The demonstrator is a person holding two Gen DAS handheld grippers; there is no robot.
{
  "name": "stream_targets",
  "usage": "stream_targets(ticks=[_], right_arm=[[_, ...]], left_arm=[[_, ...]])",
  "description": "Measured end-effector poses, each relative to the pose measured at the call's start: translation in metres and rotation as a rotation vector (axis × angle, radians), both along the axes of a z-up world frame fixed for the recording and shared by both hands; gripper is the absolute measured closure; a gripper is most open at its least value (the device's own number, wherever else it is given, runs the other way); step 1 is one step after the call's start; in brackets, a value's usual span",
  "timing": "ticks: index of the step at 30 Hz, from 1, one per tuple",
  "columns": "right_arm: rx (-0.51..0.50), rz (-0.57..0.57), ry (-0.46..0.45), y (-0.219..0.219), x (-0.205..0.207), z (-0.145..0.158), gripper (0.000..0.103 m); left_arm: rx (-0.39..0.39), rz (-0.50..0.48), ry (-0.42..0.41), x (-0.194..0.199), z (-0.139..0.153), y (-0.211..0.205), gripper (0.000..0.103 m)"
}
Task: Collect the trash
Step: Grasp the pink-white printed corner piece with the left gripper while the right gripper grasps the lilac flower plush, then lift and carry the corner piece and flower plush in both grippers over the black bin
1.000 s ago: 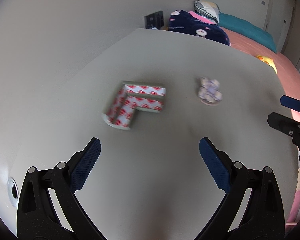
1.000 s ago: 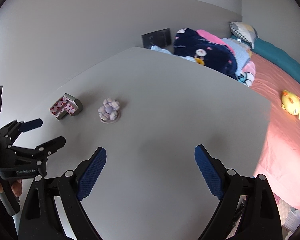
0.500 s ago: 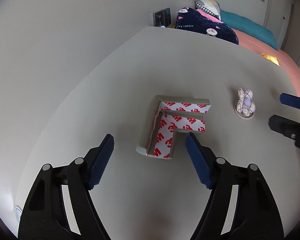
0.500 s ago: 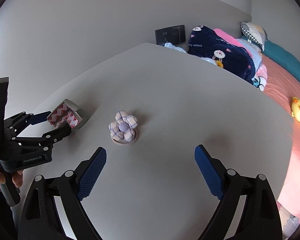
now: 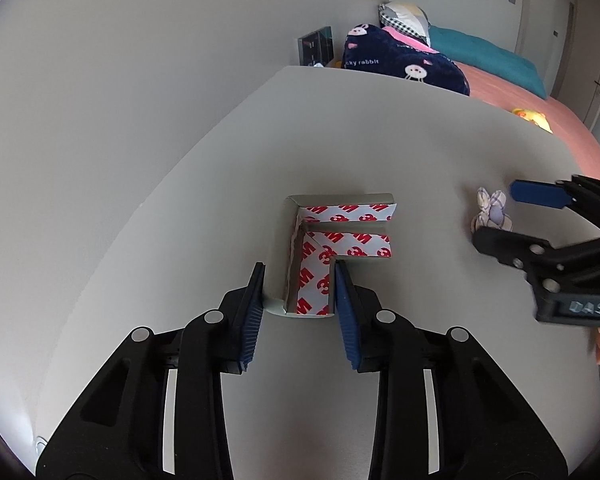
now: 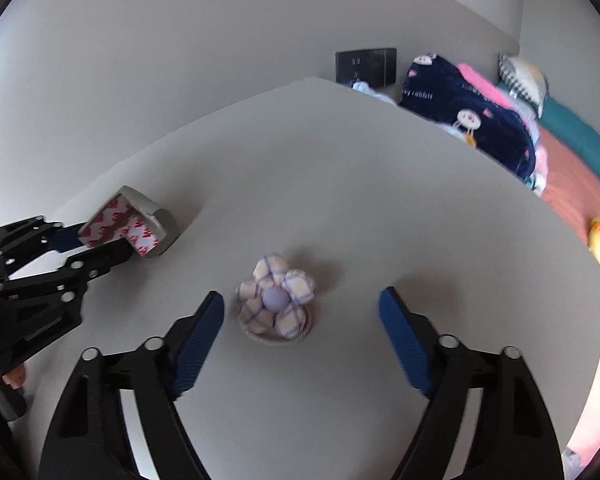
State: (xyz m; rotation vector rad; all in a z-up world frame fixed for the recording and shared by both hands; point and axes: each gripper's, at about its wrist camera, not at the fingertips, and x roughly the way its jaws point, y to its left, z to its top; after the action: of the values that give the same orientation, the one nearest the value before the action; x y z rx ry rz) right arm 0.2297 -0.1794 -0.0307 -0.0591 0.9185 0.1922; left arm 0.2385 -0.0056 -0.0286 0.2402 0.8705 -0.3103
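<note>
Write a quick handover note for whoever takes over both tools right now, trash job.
Left tool: shut on one leg of the L-shaped corner guard, which seems to rest on the table.
Right tool: open, straddling the fabric flower, not gripping it.
Done: corner guard gripped.
Left: close on the flower, lift both, bin them. No bin is in view.

The left hand-held gripper (image 5: 300,300) sits low over the surface (image 5: 420,140), its blue pads (image 5: 252,320) drawn close on either side of the L-shaped corner guard (image 5: 324,248). To that guard's right, the right hand-held gripper (image 6: 300,332) hangs with jaws spread wide.
</note>
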Motion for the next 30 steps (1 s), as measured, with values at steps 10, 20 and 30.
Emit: stream_targets(ticks=[10,20,30], right_arm=[[-0.021,0.038,0.004,0.003,-0.006,0.005,0.074],[0.008,0.025,0.025,-0.007,-0.016,0.010,0.075],[0.042,0.013,0.007,-0.023,-0.046,0.030,0.075]], left_arm=[[-0.011,0.044,0.012,0.002,0.001,0.000,0.070],[-0.028,0.057,0.012,-0.009,0.010,-0.004,0.070],[-0.034,0.053,-0.014,-0.038,0.030,-0.012,0.070]])
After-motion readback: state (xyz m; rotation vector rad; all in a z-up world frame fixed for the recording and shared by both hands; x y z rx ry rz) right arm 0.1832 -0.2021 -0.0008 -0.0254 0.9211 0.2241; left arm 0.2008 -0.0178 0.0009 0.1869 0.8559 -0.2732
